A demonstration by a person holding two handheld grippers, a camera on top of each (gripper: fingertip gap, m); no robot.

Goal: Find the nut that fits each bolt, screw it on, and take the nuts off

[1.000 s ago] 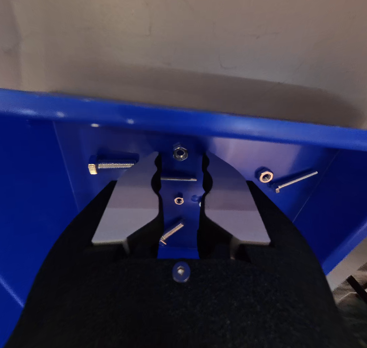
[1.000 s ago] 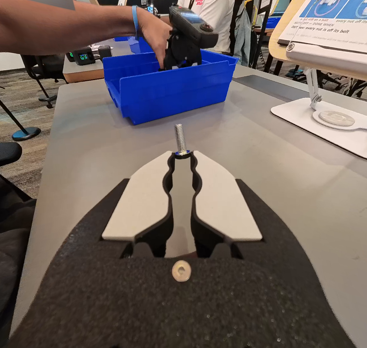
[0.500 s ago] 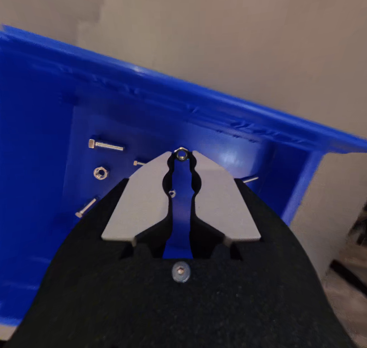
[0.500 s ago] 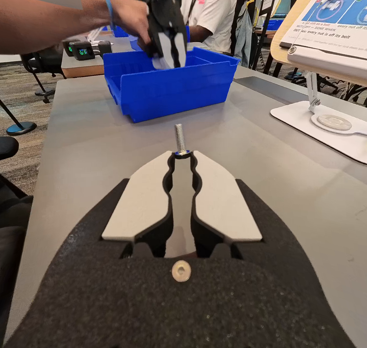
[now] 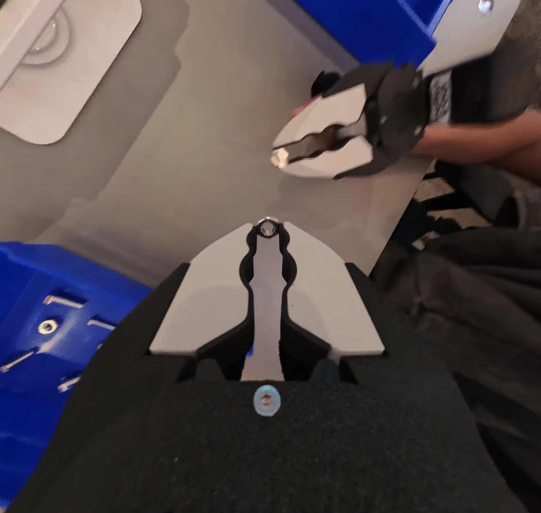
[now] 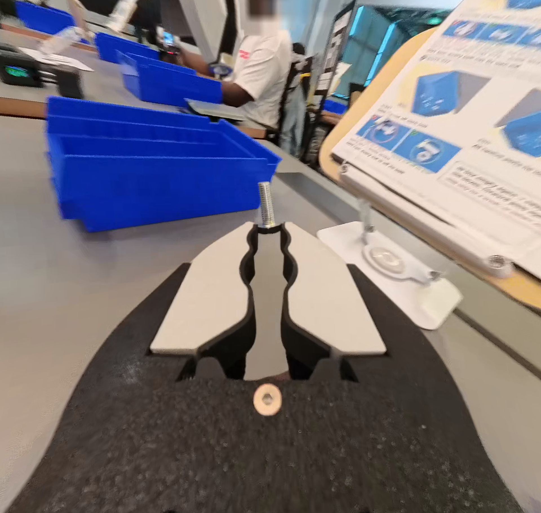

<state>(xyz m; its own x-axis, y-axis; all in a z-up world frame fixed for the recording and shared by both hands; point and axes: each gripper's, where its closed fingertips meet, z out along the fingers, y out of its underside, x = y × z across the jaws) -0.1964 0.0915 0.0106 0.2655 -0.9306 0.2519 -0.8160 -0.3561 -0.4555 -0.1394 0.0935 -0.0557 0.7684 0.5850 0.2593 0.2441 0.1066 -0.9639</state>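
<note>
My left gripper (image 5: pixel 268 231) is shut on a small silver hex nut (image 5: pixel 267 230) at its tips, held above the grey table. My right gripper (image 6: pixel 268 229) is shut on the head of a silver bolt (image 6: pixel 265 204) whose threaded shank stands up from the tips. The right gripper also shows in the left wrist view (image 5: pixel 279 157), up and to the right of the nut, apart from it. A blue bin (image 5: pixel 20 308) at the lower left holds several loose bolts and a nut (image 5: pixel 46 326).
A blue bin (image 6: pixel 152 185) stands on the grey table ahead of the right gripper. A white stand base (image 6: pixel 409 291) carrying an instruction board (image 6: pixel 456 124) is on the right. The table edge and dark clothing are at the right of the left wrist view. People sit at tables behind. My hands' fingertips stand some 10 cm from each other.
My left gripper closed on a nut in the bin, lifted it out and swung it over the table toward the right gripper. The right gripper has tilted and shifted, bolt still held.
</note>
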